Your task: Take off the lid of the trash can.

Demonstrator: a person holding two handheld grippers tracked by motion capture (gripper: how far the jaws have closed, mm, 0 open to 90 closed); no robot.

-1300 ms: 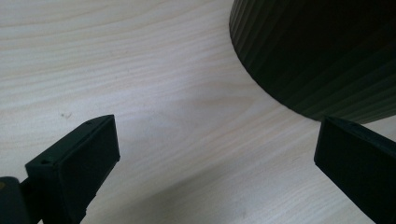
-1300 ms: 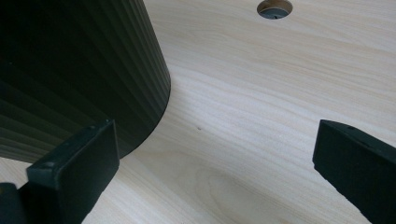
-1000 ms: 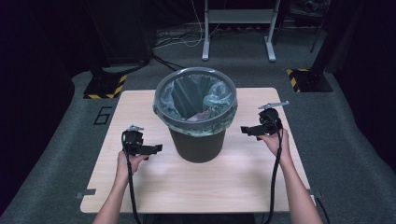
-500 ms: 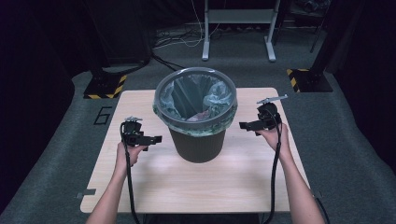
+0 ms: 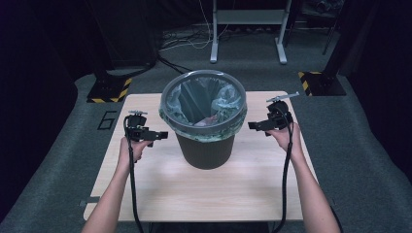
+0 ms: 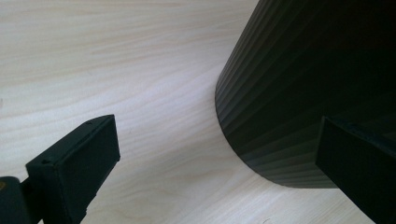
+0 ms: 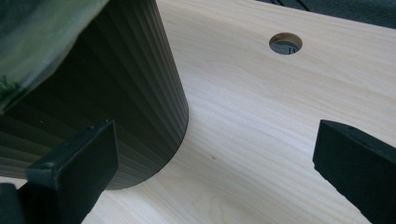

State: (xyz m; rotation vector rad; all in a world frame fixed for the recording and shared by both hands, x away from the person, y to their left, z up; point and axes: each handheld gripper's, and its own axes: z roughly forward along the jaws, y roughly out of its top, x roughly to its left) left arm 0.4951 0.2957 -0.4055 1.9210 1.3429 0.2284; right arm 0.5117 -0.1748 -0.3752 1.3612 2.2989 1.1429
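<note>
A dark ribbed bin (image 5: 206,141) lined with a thin plastic bag (image 5: 201,99) stands mid-table, slightly toward the far edge, as we bring a gripper in on each side. Our left gripper (image 5: 154,134) hovers just beside the bin's left wall and our right gripper (image 5: 256,125) near its rim on the right; both sets of jaws are spread wide and hold nothing. The pale wooden table (image 5: 160,194) is otherwise bare. We judge the bin light and stiff, with ridges that should resist slipping; the liner is soft and likely to tear, so the folded rim or opposite walls look the safest places to hold.
</note>
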